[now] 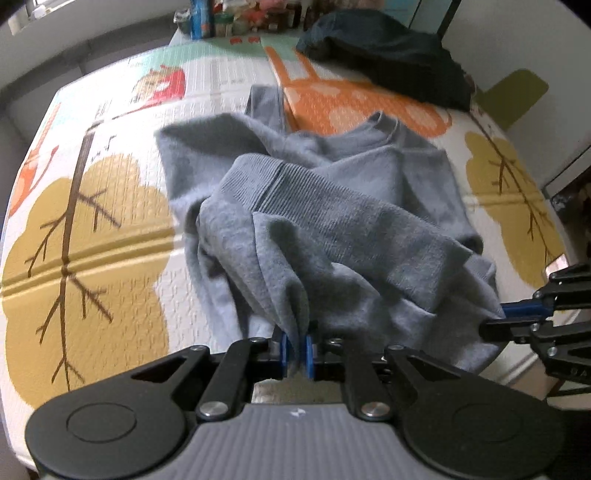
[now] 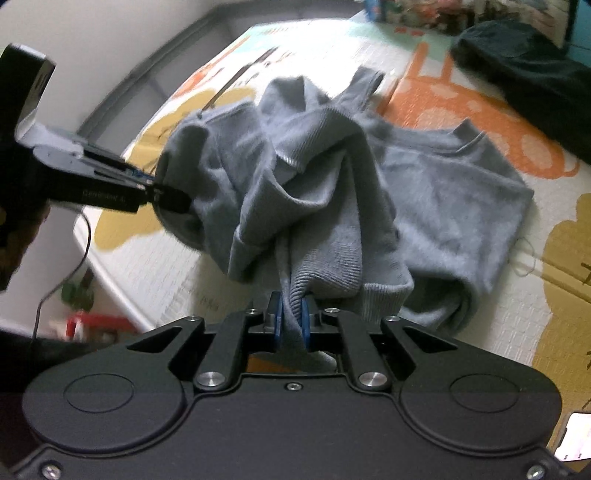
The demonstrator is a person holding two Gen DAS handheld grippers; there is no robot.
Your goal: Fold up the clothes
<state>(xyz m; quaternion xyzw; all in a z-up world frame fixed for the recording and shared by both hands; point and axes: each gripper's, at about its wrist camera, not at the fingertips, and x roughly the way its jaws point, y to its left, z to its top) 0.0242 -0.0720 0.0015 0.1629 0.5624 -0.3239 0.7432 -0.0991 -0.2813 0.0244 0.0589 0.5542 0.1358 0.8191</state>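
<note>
From the left wrist camera: a grey sweatshirt (image 1: 332,206) lies crumpled on a play mat (image 1: 122,206) printed with mustard trees, an orange animal and a red-and-orange figure. The mat covers a raised surface; whether it is a table or a bed cannot be told. The left gripper (image 1: 296,352) has its jaws nearly closed, a fold of the sweatshirt's near edge pinched between the blue pads. At the right edge, the right gripper (image 1: 508,314) clamps another part of the same hem. A dark garment (image 1: 388,59) sits heaped at the mat's far end, well apart from the sweatshirt, with blurred, colourful clutter (image 1: 236,18) lined up behind it against a pale wall.

From the right wrist camera: the right gripper (image 2: 292,317) grips the ribbed hem, jaws narrow with cloth bunched between them. The left gripper (image 2: 162,194) enters from the left, holding the sweatshirt's (image 2: 424,192) other side, which is lifted off the mat (image 2: 498,295). The collar lies flat farther back. The dark garment (image 2: 528,70) rests at upper right.
</note>
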